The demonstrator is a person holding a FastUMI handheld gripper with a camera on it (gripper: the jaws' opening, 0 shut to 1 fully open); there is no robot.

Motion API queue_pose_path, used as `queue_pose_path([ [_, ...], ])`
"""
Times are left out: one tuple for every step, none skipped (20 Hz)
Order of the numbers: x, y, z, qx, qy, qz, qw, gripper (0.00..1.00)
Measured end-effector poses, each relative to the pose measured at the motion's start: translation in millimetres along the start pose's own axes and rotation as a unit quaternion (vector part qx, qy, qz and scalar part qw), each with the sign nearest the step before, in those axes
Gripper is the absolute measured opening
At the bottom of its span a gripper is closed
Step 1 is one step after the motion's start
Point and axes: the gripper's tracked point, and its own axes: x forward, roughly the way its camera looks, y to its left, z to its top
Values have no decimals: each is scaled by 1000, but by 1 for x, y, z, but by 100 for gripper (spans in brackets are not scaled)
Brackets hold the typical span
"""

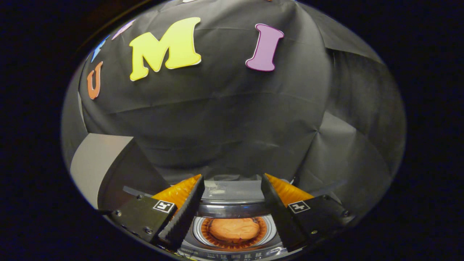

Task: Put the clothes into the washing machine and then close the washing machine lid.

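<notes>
Clothes [235, 229] appear as an orange bundle lying inside the drum of the washing machine [232, 210], seen from above through its round opening. We see the bundle below and between the two fingers of the gripper [232, 178], which hangs over the machine with its fingers spread wide apart and pressing on nothing. The drum's pale ring encircles the bundle, and the dark top panel of the machine runs just ahead of it, passing between the fingertips. To the left of the left finger [183, 214] stands the raised lid [108, 170], tilted upward, its pale grey frame bordering a dark inner panel. Beyond the fingers we note the black cloth wall [232, 119] of the booth, draped in folds behind the machine. Whether the lid touches the wall we cannot tell.
</notes>
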Motion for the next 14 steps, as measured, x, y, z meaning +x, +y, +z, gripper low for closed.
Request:
queue_pose_path([
  [1, 0, -1, 0, 3, -1, 1000, 99],
  [-1, 0, -3, 1, 7, -2, 1000, 99],
  [-2, -1, -5, 1, 12, -3, 1000, 99],
  [-3, -2, -8, 3, 16, -4, 1000, 99],
  [-3, -2, -10, 3, 20, -4, 1000, 99],
  [-4, -1, -11, 5, 26, -5, 1000, 98],
  [-4, -1, -14, 7, 33, -6, 999, 98],
  [-2, 0, -18, 12, 45, -6, 999, 98],
  [-3, 2, -21, 23, 64, -1, 998, 98],
  [-3, 4, -27, 40, 83, 2, 996, 98],
  [-3, 7, -35, 54, 100, 3, 994, 98],
  [-5, 8, -38, 57, 110, 1, 992, 98],
  [-8, 10, -41, 55, 114, 0, 992, 98],
  [-12, 10, -43, 51, 116, -2, 992, 98],
])
